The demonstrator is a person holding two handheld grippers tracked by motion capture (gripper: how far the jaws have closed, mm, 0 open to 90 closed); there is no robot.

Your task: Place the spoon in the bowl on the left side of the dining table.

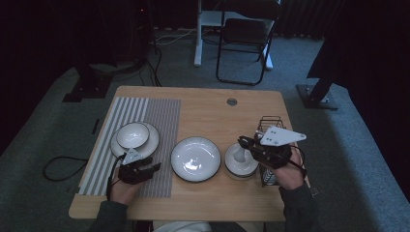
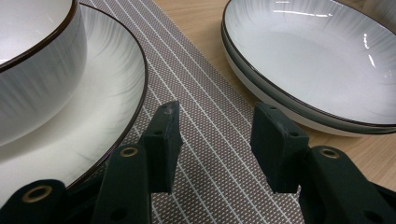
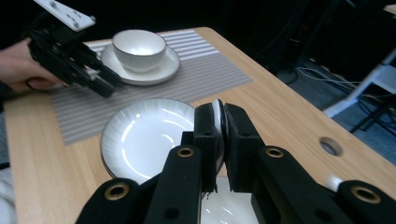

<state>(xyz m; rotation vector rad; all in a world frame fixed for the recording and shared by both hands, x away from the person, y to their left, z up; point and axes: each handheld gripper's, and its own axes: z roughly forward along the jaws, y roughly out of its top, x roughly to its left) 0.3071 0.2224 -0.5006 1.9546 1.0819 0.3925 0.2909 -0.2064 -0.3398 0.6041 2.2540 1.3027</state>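
R hand-held gripper (image 3: pixel 220 140) has jaws pinched on the rim of a small white dish (image 1: pixel 240 154), held on edge w/ another white dish (image 1: pixel 240 166) right beneath it on the bench (image 1: pixel 208 108); wire rack (image 1: pixel 270 123) just behind it. A wide white plate (image 1: pixel 196 158) sits beside it, toward the L hand-held gripper (image 2: pixel 212 140). L one is spread, nothing btw jaws, low over the striped mat (image 2: pixel 210 154), w/ bowl (image 1: pixel 132 135) on saucer (image 1: pixel 151 140) just ahead.
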